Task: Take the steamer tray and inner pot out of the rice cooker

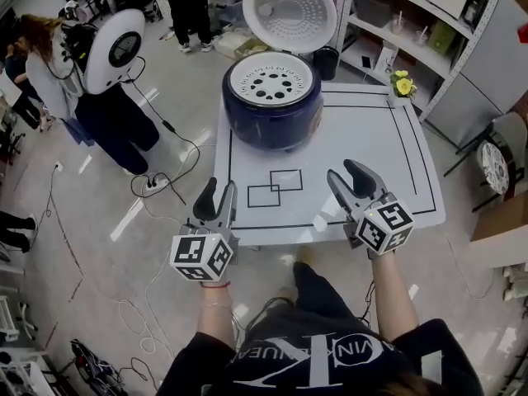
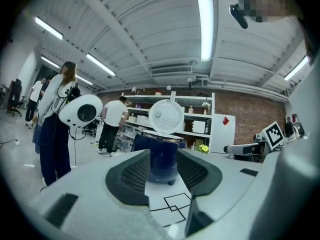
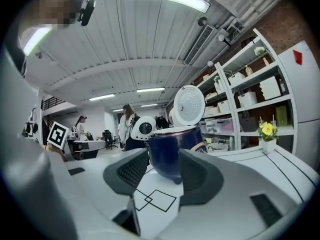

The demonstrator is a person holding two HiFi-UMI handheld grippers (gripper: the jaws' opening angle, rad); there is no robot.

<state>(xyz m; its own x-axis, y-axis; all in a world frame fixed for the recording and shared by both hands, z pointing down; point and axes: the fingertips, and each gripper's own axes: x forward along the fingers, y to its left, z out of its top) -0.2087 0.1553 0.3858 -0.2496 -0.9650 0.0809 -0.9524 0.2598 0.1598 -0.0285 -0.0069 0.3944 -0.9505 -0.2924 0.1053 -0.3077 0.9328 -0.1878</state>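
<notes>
Both hands are held low at the near edge of the worktop (image 1: 396, 163), forearms out, and each tool points roughly level toward the far side. Left tool (image 1: 220, 190) is at the near-left edge, jaws well apart, nothing between them. Right tool (image 1: 346, 176) is over the near-right part, jaws also apart and empty.

Rice cooker (image 1: 272, 97) is dark blue and round, at the far left of the worktop, well apart from both tools. Its lid (image 1: 290, 2) stands hinged up on the far side, white perforated inner face toward the near side. Steamer tray (image 1: 271, 79) is a white round disc with rings of holes. It sits flat in the cooker mouth facing up; being round, it has no long axis. The inner pot is hidden under it.

Black square outlines (image 1: 275, 186) are drawn between tools and cooker. Yellow flowers (image 1: 403, 85) stand at the far right corner.
</notes>
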